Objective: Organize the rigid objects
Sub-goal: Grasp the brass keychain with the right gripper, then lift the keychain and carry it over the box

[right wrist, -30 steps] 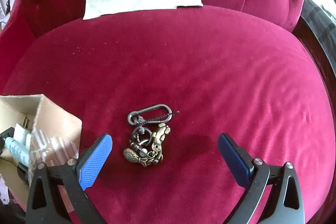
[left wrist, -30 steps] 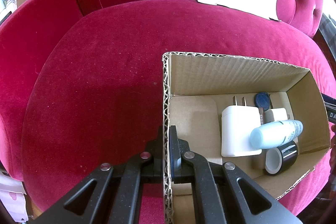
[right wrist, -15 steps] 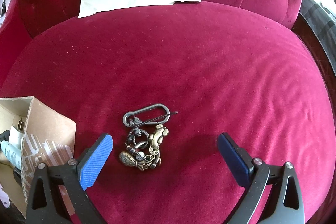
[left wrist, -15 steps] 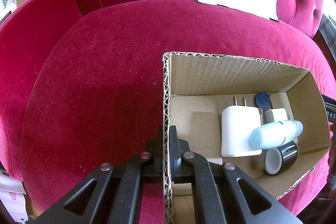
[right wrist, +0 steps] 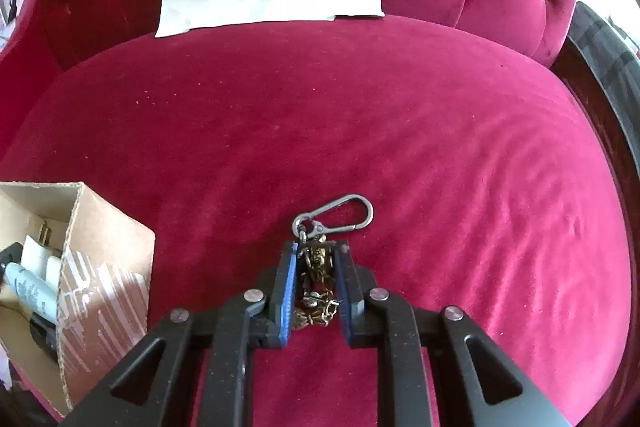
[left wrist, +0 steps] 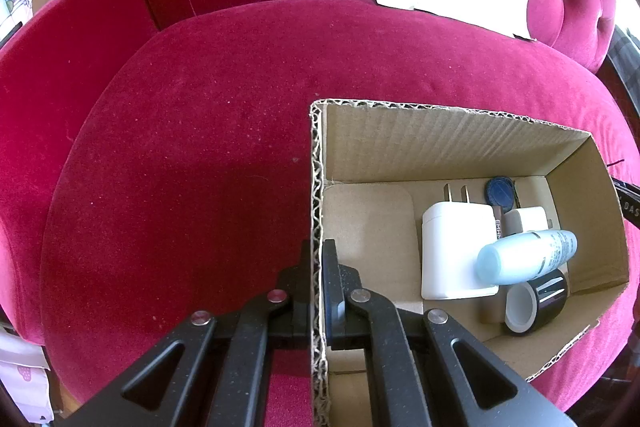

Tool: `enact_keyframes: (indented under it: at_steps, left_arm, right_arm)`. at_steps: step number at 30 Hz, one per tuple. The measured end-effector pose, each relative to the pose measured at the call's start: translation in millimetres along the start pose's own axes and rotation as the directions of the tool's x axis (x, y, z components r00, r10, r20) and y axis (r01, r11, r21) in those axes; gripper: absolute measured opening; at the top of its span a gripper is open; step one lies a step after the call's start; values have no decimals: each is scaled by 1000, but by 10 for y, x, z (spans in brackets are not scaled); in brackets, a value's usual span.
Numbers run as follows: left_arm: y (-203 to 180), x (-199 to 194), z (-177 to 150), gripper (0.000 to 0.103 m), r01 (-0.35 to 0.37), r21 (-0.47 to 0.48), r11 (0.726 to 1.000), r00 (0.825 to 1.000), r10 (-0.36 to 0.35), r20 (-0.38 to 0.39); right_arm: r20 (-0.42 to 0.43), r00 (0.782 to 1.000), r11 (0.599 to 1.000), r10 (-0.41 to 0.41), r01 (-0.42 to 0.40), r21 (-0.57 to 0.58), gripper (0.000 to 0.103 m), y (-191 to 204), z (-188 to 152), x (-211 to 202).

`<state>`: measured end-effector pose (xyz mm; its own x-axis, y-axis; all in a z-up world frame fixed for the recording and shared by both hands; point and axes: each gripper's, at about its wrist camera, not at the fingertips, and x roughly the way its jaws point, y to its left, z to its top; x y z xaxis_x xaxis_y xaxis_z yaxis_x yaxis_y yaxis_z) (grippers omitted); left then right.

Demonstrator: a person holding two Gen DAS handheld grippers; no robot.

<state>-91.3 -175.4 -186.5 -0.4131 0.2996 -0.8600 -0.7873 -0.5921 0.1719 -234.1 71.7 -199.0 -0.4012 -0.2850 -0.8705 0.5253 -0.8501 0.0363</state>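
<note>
A red velvet armchair (left wrist: 180,167) fills the left wrist view, and a cardboard box (left wrist: 440,131) sits toward the seat's right edge. The left gripper (left wrist: 318,259) is clamped on the box's left wall, probably to steady it. Inside lie a white charger (left wrist: 456,251), a pale blue bottle (left wrist: 528,255) and a roll of black tape (left wrist: 536,303); the box's left half is bare.

In the right wrist view, near the seat's front edge, the right gripper (right wrist: 316,267) has closed on a brass keychain (right wrist: 318,283), and its silver clip (right wrist: 336,213) pokes out beyond the fingertips. Open cushion separates it from the box at the left edge.
</note>
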Motion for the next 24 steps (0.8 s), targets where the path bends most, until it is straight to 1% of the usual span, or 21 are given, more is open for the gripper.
enact_keyframes:
  at_steps: [2,6,10,24]
  left_arm:
    - [-8,8,-10,3,1,2,1000,1000,-1,0]
    - [-6,6,-13,3,1,7,1000,1000,-1,2]
    - [-26,21,-9,3,0,9,1000,1000,0,3]
    - [-25,33,-5,3,4,19,1000,1000,-4,5]
  right_arm:
    - [-1,1000,1000,11,-11,16,17,-35,3,-4]
    - [4,1000,1000,4,-5,20,17,-41,-14,-54]
    - [13,1000,1000,1,-1,2,17,-13,7,-107]
    - [56,998,1000,14,-14,0,17,5,83,-427]
